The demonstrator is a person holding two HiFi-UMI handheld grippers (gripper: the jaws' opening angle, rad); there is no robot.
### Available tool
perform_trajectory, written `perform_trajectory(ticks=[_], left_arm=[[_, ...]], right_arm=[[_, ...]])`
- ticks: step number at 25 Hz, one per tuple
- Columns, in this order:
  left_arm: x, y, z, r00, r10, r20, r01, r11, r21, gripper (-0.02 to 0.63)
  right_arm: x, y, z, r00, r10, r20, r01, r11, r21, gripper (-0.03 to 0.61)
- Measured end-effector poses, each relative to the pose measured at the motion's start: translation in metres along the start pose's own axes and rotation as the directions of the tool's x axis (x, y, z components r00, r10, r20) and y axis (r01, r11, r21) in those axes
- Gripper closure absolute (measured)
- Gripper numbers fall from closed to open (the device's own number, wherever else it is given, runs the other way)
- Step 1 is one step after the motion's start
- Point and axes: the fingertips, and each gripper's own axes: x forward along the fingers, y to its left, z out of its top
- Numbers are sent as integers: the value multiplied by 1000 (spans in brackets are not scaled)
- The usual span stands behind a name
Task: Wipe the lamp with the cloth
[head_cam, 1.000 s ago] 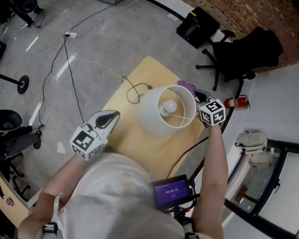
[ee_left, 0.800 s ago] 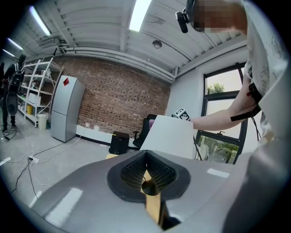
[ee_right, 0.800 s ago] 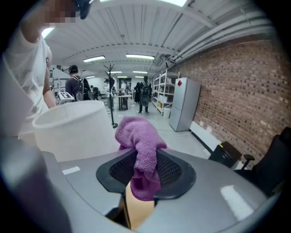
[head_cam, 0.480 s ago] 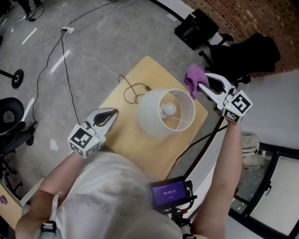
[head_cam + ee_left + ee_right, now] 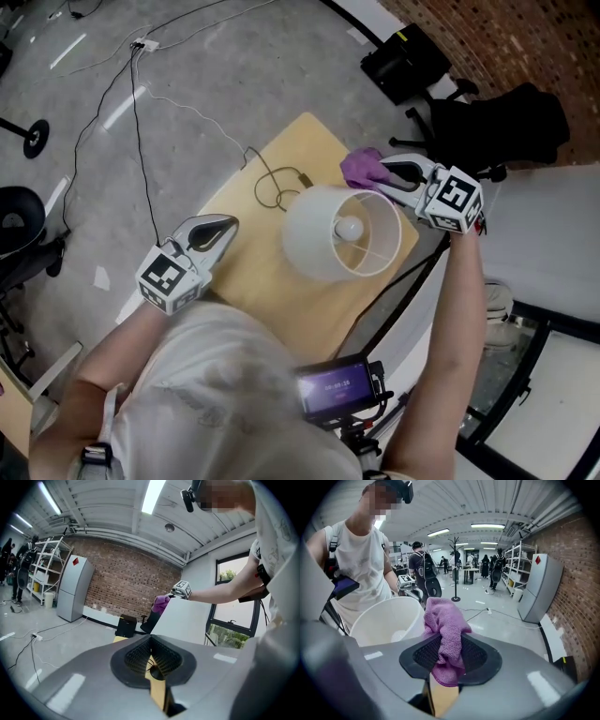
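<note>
While R gripper point(image 5: 382, 174) clamps 1 cloth point(image 5: 361, 167) by 1 lamp point(image 5: 314, 234), L gripper point(image 5: 228, 225) closed, empty.

1. Here's the left hand-held gripper point(image 5: 228, 224): grey shell, black ribbed pads point(image 5: 138, 656), black-and-white marker cube point(image 5: 171, 281).
2. The right hand-held gripper point(image 5: 379, 174): same grey, same cube point(image 5: 455, 197).
3. Sleeveless white top point(image 5: 216, 394), purple-lit screen point(image 5: 339, 386) at the chest.

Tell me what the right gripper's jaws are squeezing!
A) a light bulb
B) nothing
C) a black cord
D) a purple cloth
D: the right gripper has its jaws shut on the purple cloth, just beside the white lamp shade.
</note>
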Motion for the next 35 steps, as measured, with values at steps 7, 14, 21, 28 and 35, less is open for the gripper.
perform_trajectory(ticks=[7, 14, 21, 28, 35], left_arm=[[-2, 10, -4, 1000, 18, 2, -18, 1000, -13, 612], [-5, 24, -8, 999, 42, -8, -42, 999, 9, 612], [-12, 35, -9, 998, 59, -4, -59, 998, 0, 612], [-9, 40, -5, 999, 43, 17, -43, 999, -10, 612], [-4, 38, 0, 999, 7, 38, -7, 1000, -10, 612]], right_arm=[[49, -14, -35, 983, 56, -173, -58, 998, -11, 443], [86, -24, -65, 954, 76, -291, -84, 996, -16, 441], [86, -50, -73, 938, -39, -345, 11, 997, -82, 440], [21, -37, 45, 986, 39, -163, -63, 988, -140, 440], [9, 23, 108, 937, 240, -255, -285, 946, -156, 440]])
